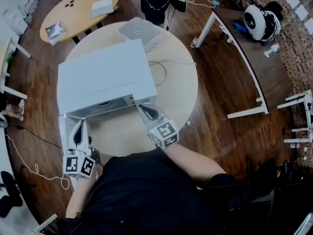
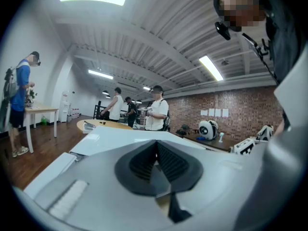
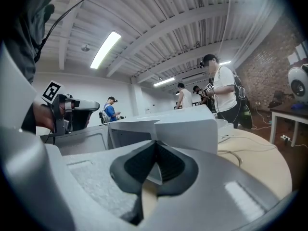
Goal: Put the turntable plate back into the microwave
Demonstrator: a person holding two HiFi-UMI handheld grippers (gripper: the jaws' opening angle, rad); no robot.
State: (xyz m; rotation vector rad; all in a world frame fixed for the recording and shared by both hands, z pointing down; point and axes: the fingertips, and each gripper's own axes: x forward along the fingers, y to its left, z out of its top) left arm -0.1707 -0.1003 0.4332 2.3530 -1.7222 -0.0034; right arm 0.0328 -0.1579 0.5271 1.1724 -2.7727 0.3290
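Observation:
A white microwave (image 1: 102, 75) sits on the round pale table (image 1: 178, 94), with its door (image 1: 62, 131) swung open to the left. A pale curved rim, probably the turntable plate (image 1: 104, 103), just shows in the cavity mouth; the rest of the inside is hidden. My left gripper (image 1: 80, 124) is shut and holds nothing, and it hovers over the open door. My right gripper (image 1: 142, 108) is shut too and holds nothing, at the microwave's front right corner. In the right gripper view, the microwave (image 3: 187, 126) fills the middle and the left gripper (image 3: 72, 107) shows at the left.
A closed laptop (image 1: 140, 31) lies behind the microwave, and a thin cable (image 1: 164, 68) runs across the table. An oval wooden table (image 1: 78, 9) stands further back and a white desk (image 1: 244, 58) at the right. Several people (image 2: 156, 112) stand beyond the table.

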